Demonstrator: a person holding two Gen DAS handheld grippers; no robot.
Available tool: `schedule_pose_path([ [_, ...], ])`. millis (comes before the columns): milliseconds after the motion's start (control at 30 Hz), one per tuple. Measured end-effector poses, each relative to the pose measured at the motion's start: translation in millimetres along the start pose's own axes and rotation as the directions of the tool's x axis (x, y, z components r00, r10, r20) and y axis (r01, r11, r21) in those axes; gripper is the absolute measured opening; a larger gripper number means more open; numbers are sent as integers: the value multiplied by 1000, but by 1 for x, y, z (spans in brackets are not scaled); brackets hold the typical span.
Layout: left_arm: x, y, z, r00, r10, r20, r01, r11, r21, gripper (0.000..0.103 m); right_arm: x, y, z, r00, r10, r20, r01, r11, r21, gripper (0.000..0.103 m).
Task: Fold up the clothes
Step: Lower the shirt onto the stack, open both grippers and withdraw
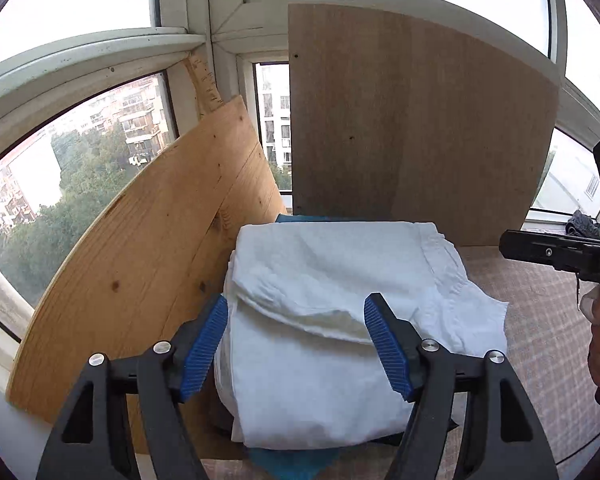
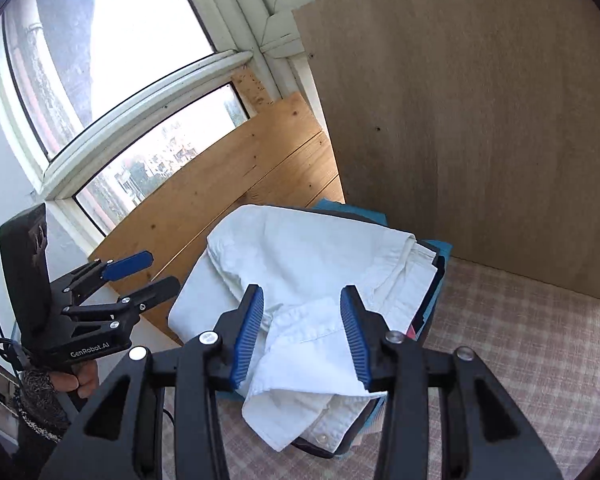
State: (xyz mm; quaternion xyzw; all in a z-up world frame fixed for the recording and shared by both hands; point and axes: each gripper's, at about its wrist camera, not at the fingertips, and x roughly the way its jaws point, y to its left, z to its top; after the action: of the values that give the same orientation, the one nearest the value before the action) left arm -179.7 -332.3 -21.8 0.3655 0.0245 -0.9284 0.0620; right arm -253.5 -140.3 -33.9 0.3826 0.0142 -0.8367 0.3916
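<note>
Sitting folded on top of a small stack, the white garment (image 1: 332, 304) fills the middle of the left wrist view: soft woven cloth, rumpled, with a loose flap folded across its front and a stitched hem at its right edge. Blue fabric (image 1: 288, 462) peeks out beneath it. Left tool (image 1: 296, 346) hovers over the near side of the garment, ribbed blue pads spread wide, nothing gripped between them. A knotty pine board (image 1: 148, 248) leans at left against the window frame (image 1: 80, 64); a smooth pale laminate panel (image 1: 420, 128) stands upright behind the stack. The counter (image 1: 540, 320) wears a faint checked covering. Right wrist view: same white garment (image 2: 300, 264), here showing a seamed band and a small button near its lower edge, resting on dark and teal layers (image 2: 440, 264). Right tool (image 2: 302, 336) is above the garment's near fold, pads parted moderately, apart from the cloth, holding nothing. Left tool (image 2: 148, 270) appears at far left, open, gripped by a hand (image 2: 78, 380).
</note>
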Motion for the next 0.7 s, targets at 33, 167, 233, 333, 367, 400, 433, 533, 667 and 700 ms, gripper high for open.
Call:
schedule_pose_path([
  [33,-8,-1,-6,1000,5,2,-5,1000,-11,69,8,6,-10,999,0,-32,0,1000,-13,40],
  [167,-22,-3,-34,999,9,-33,-10,999,-37,70,34,11,-43,988,-10,-155,10,1000,0,40],
  [233,-22,-4,-47,998,12,-59,-15,999,-47,70,36,11,-53,981,-41,-189,44,999,11,40],
  [333,-27,-8,-60,998,15,-68,-19,998,-56,70,3,13,-59,985,-67,-157,76,996,51,40],
  [367,-31,-11,-64,998,14,-67,-18,998,-62,70,-20,14,-62,989,-75,-124,83,994,64,44],
  [400,-36,-14,-67,998,12,-64,-17,997,-73,70,-42,15,-69,990,-102,-97,109,991,74,58],
  [433,-41,-18,-71,998,10,-64,-16,996,-88,73,-62,16,-78,988,-136,-74,142,986,85,65],
  [533,-60,-38,-83,998,-5,-60,0,996,-94,77,-108,19,-113,961,-275,-23,276,955,108,69],
  [667,-82,-74,-94,999,-33,-41,32,999,-21,78,-140,6,-143,904,-425,-53,428,889,165,69],
  [700,-88,-82,-97,999,-37,-36,37,999,-2,78,-145,3,-150,891,-450,-66,454,873,180,69],
])
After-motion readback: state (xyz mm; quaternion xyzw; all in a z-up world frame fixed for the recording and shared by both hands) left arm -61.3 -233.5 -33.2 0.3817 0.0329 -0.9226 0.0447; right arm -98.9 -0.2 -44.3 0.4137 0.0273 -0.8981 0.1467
